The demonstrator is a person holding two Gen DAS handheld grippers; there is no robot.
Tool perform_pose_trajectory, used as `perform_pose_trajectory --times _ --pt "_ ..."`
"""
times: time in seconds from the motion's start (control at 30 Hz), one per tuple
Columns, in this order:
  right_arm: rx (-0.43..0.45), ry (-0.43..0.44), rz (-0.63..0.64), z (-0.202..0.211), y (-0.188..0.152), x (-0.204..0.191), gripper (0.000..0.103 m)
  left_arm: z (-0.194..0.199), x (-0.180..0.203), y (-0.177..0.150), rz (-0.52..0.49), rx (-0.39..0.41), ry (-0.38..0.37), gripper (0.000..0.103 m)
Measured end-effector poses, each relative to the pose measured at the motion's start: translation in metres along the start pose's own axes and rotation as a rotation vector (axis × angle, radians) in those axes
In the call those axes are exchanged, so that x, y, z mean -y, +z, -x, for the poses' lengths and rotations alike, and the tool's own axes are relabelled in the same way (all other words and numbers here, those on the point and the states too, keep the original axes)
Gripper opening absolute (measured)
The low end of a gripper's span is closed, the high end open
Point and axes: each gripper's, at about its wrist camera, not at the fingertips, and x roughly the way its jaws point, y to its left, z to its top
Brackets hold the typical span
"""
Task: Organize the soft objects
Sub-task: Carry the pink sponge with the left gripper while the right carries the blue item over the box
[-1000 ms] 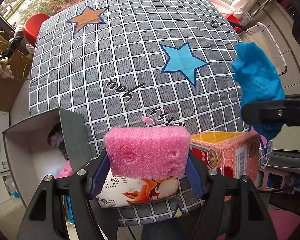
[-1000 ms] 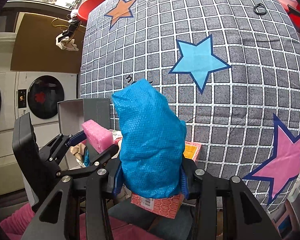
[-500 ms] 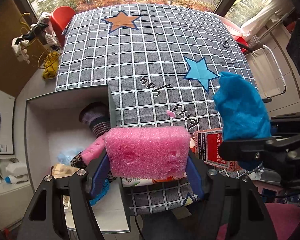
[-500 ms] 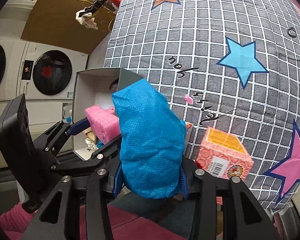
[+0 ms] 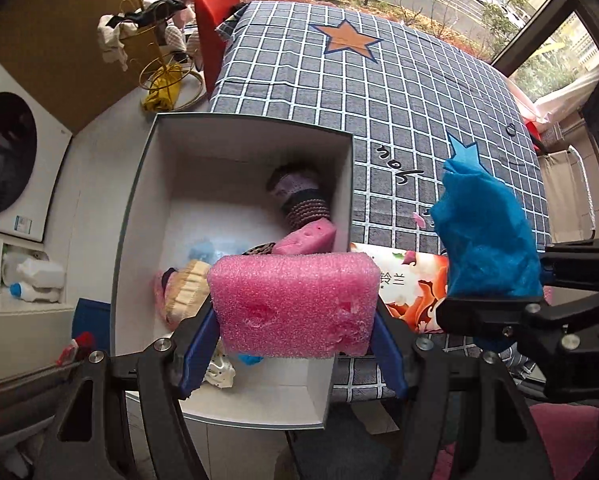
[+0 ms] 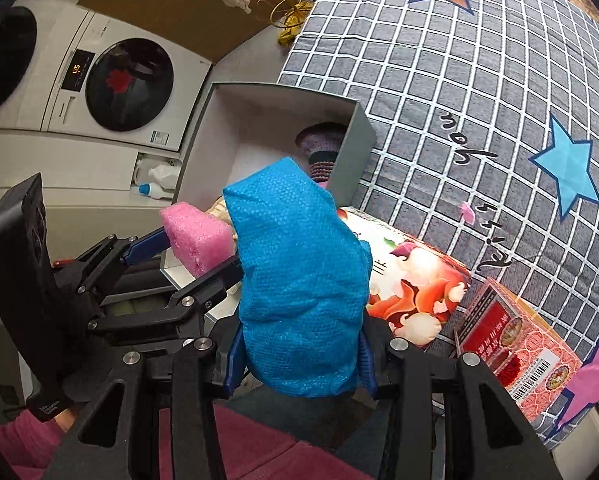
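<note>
My left gripper [image 5: 295,340] is shut on a pink foam block [image 5: 295,304], held above the near part of an open white box [image 5: 243,128]. Inside the box lie a striped knitted piece [image 5: 303,196], a second pink foam piece [image 5: 307,238] and several other soft items. My right gripper [image 6: 299,364] is shut on a crumpled blue foam wrap [image 6: 299,280], held over the table's near edge just right of the box [image 6: 351,148]. In the right wrist view the left gripper's pink block [image 6: 197,240] shows at the left; the blue wrap [image 5: 483,240] shows in the left wrist view.
A floral tissue pack [image 6: 415,304] and a red carton [image 6: 515,356] lie on the checked, star-printed tablecloth [image 5: 379,100] near its front edge. Washing machines [image 6: 111,80] stand to the left. A gold wire rack with cloths [image 5: 159,56] and a red chair [image 5: 211,28] stand beyond the box.
Both grippers have swung left with their loads, from over the tablecloth to the open box. The box interior now fills the left wrist view. Neither grip has altered.
</note>
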Motion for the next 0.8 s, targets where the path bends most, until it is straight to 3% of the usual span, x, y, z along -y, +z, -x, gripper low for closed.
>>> perform_pose_trajectory --times 0.47,0.8 --pt "-0.037 -0.059 0.14 -0.027 0.019 -0.051 0.045 0.003 -0.042 -0.015 0.125 0.002 0.023 0.073" --pt "-0.051 -0.066 0.143 -0.033 0.022 -0.053 0.045 0.004 -0.051 -0.019 0.144 0.001 0.027 0.073"
